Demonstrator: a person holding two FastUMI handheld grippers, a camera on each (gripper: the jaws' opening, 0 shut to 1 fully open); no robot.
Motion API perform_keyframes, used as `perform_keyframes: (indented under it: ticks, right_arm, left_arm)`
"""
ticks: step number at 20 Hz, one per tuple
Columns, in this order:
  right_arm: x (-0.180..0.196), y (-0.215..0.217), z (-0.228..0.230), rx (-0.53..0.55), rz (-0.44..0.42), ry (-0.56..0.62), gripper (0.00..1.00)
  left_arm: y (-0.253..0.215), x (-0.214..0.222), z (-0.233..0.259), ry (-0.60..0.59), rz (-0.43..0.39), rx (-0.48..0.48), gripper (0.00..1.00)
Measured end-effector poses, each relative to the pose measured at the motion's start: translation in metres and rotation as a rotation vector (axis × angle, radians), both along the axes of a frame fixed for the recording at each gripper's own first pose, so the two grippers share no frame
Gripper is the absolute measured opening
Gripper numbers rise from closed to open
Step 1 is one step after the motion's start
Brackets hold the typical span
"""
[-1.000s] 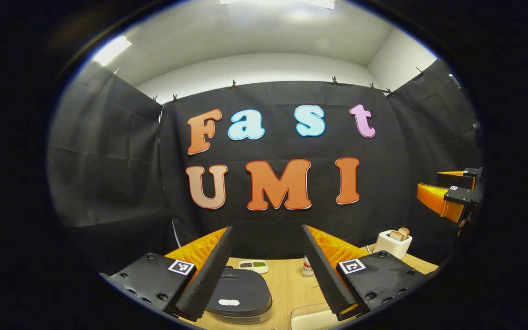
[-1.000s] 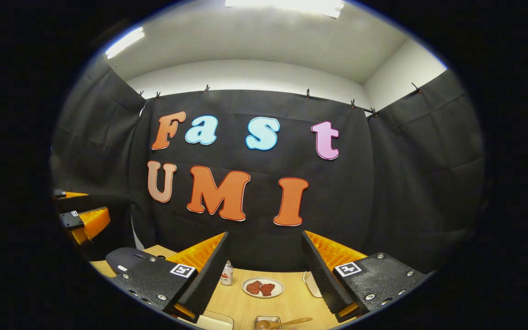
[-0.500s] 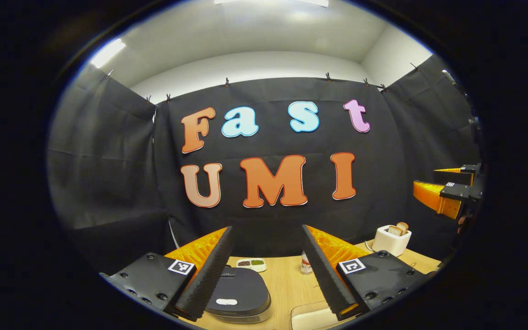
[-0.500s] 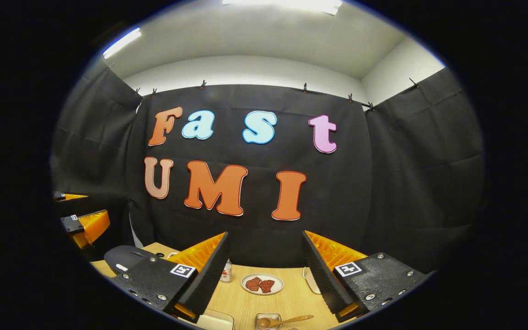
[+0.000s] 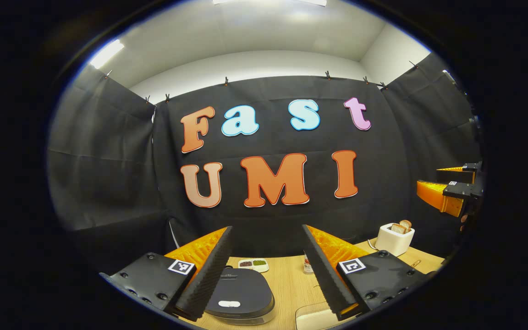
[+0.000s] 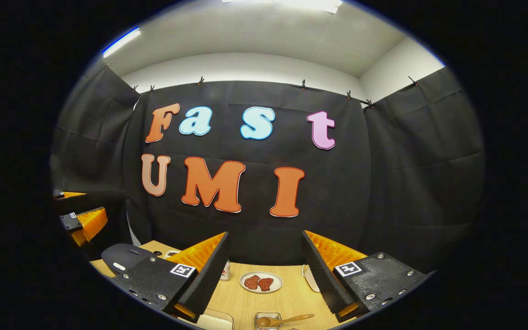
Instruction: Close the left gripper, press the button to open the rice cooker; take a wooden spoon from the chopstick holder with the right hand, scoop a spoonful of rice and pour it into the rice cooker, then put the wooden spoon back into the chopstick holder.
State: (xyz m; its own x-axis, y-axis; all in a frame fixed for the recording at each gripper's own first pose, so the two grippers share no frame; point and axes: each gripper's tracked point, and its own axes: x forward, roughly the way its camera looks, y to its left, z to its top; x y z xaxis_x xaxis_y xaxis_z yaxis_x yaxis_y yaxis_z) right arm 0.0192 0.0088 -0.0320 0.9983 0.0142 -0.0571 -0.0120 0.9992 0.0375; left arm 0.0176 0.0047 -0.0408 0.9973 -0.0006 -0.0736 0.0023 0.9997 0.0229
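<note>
Left gripper (image 5: 267,270) is up in the air with its jaws wide apart, nothing between them. Right below it, near edge of the wooden table (image 5: 289,284), sits the rice cooker (image 5: 240,295), dark lid down, with the pale button (image 5: 228,303) on the front of the lid. Right gripper (image 6: 267,275) is just as wide and empty, and under it at the bottom of the right gripper view there's a wooden spoon (image 6: 287,319) lying across a small clear container (image 6: 267,320), can't tell if that's the chopstick holder.

Further back: a plate of reddish food (image 6: 261,282), a little bottle (image 5: 308,266), a two-part dish (image 5: 253,264), and a toaster (image 5: 395,238) with bread off to the right.

What I'd worry about: the jaws haven't closed yet, and if they go down open, the button could slip between the fingers and never get pushed. It's also a small target, so a press landing off it just hits lid and nothing pops
</note>
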Motion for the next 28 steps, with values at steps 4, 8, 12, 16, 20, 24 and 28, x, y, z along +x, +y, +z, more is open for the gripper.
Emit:
perform_keyframes:
  ticks: [4, 8, 12, 16, 20, 24, 28]
  right_arm:
    - [0.001, 0.008, 0.02, -0.006, 0.006, -0.074, 0.95]
    - [0.005, 0.013, 0.01, 0.0, 0.011, -0.055, 0.96]
    - [0.004, 0.011, -0.006, -0.002, 0.004, -0.015, 0.95]
    - [0.003, 0.007, -0.02, 0.001, -0.007, 0.021, 0.95]
    - [0.0, 0.005, -0.028, -0.009, -0.007, 0.041, 0.95]
    - [-0.003, 0.003, -0.041, -0.024, -0.01, 0.079, 0.95]
    - [-0.009, 0.001, -0.063, -0.037, -0.007, 0.143, 0.95]
  left_arm:
    - [-0.004, 0.006, 0.014, -0.059, -0.028, 0.016, 0.82]
    - [-0.002, 0.013, -0.002, -0.016, -0.039, 0.005, 0.51]
    - [0.015, 0.02, -0.038, 0.117, 0.02, -0.024, 0.06]
    - [0.04, 0.019, -0.088, 0.294, 0.097, -0.012, 0.07]
    - [0.054, 0.012, -0.129, 0.459, 0.136, -0.053, 0.07]
    - [0.066, 0.012, -0.169, 0.633, 0.122, -0.157, 0.07]
    - [0.086, 0.016, -0.199, 0.79, 0.105, -0.246, 0.06]
